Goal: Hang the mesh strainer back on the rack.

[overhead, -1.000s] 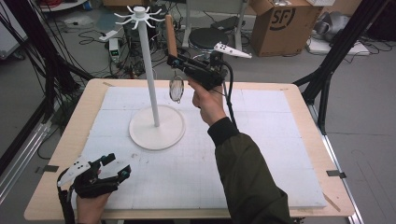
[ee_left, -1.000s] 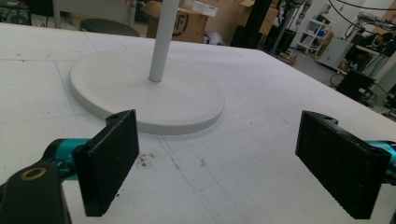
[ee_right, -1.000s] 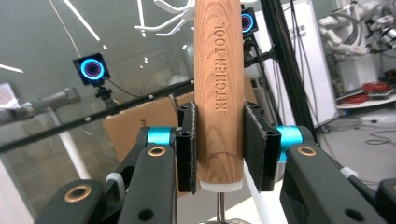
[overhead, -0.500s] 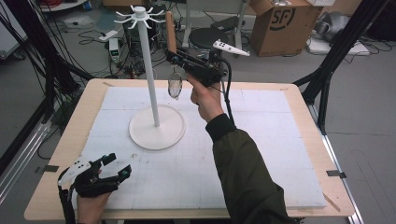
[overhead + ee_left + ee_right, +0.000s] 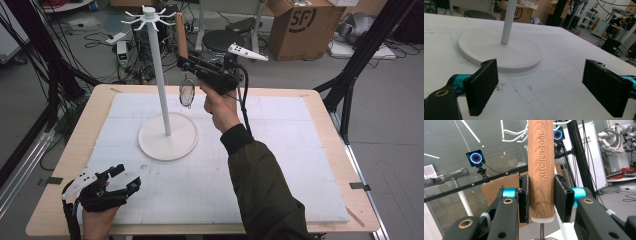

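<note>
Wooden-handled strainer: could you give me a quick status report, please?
Right gripper shut on wooden handle, strainer hanging beside white stand. Left gripper open, resting on table. Nothing in between.

The high view looks forward and down over the whole table (image 5: pixel 320 165); the left gripper view sits low and close, sharing the round white stand base (image 5: pixel 168 141) (image 5: pixel 499 53).

- The right gripper (image 5: pixel 186 61) is raised, held level in the right hand (image 5: pixel 220 102), with the dark-sleeved forearm (image 5: pixel 260 185) reaching up to it.
- Its two fingers (image 5: pixel 523 200) press flat against both sides of a wooden handle (image 5: pixel 541 167) that stands upright between them.
- The left gripper (image 5: pixel 122 176) sits low in the gloved left hand (image 5: pixel 97 197), level.
- Its fingers (image 5: pixel 482 85) stand wide apart with nothing between them.
</note>
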`<action>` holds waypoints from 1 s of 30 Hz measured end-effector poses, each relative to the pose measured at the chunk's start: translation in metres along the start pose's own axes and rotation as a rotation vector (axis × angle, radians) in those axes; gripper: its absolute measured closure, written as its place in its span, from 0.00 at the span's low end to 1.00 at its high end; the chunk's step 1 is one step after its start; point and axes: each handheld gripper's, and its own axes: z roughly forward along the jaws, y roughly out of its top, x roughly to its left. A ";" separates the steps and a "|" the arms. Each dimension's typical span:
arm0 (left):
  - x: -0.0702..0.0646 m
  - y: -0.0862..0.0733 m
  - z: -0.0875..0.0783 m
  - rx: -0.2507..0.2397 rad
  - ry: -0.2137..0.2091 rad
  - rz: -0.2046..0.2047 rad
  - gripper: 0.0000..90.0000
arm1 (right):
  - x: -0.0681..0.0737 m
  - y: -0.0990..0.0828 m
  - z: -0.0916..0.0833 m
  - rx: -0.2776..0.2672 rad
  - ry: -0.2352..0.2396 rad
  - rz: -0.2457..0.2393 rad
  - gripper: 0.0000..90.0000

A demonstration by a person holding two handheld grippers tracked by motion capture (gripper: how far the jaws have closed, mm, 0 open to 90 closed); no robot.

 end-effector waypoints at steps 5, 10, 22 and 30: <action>-0.001 0.000 0.000 -0.004 -0.002 0.002 0.16 | 0.003 -0.004 -0.001 0.012 -0.003 -0.007 0.76; -0.002 0.001 -0.001 -0.006 -0.002 0.006 0.16 | 0.002 -0.005 0.000 0.015 -0.012 -0.005 0.76; 0.000 0.001 -0.002 -0.012 -0.002 -0.001 0.16 | -0.004 -0.011 0.015 0.046 -0.006 0.014 0.76; -0.001 0.001 -0.002 -0.011 -0.009 -0.002 0.16 | -0.006 -0.013 0.017 0.043 -0.002 0.030 0.75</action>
